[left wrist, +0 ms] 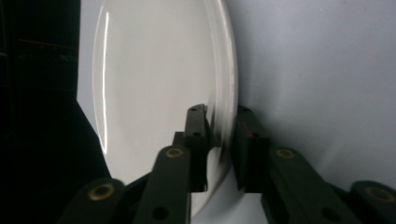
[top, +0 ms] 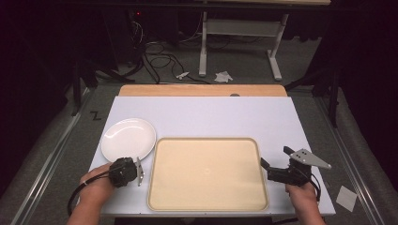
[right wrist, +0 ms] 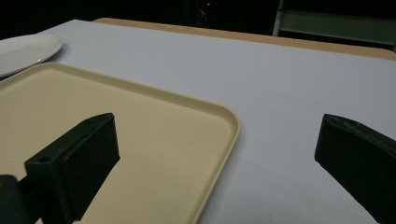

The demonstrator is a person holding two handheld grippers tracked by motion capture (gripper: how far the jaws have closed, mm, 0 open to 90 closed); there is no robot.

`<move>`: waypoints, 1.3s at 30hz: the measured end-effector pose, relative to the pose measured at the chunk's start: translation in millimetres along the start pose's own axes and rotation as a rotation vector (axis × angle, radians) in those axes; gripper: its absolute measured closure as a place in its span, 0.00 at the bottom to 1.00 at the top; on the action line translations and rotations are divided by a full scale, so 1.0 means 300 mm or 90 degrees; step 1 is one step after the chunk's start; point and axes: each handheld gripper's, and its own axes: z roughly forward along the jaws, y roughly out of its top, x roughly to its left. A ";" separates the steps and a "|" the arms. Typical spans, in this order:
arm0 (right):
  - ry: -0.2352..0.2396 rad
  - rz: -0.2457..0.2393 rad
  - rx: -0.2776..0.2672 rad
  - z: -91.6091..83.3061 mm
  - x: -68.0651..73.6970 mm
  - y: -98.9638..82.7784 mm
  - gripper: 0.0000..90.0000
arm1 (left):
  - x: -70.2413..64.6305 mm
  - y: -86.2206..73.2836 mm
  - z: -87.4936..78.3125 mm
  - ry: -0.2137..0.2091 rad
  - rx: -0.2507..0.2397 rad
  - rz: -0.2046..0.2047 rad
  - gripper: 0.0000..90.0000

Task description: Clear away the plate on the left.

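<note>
High view counts out a short list: one white plate (top: 128, 138), one beige tray (top: 206, 172), two hands and two tools. The plate lies on the bench's near left part, just beside the tray's far left corner, and the tray sits at the middle of the near edge with nothing on it.

The left tool (top: 133, 171) is at the plate's near rim. Left gripper view shows its jaws set one on each side of that rim (left wrist: 229, 93), one over the plate's inner face and one on the outer side, drawn close on the edge so that they grip the plate. The left hand (top: 96, 185) holds this tool at the near left corner.

The right tool (top: 273, 164) hangs just off the tray's right edge, held by the right hand (top: 302, 194). Right gripper view shows its jaws standing wide apart with nothing between them, the tray's corner (right wrist: 224, 121) and bare bench under them.

The bench (top: 211, 115) has a pale lilac-white top with a strip of wood (top: 202, 90) along its far edge. Around it lies grey carpet (top: 61, 154), with black cables (top: 159, 61), a few scraps of paper (top: 223, 76) and the white legs of another table (top: 239, 42) beyond. The room behind is dark
</note>
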 end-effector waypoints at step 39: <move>-0.003 -0.004 -0.006 -0.005 -0.001 0.006 0.01 | -0.016 0.127 -0.059 -0.010 -0.137 -0.035 0.95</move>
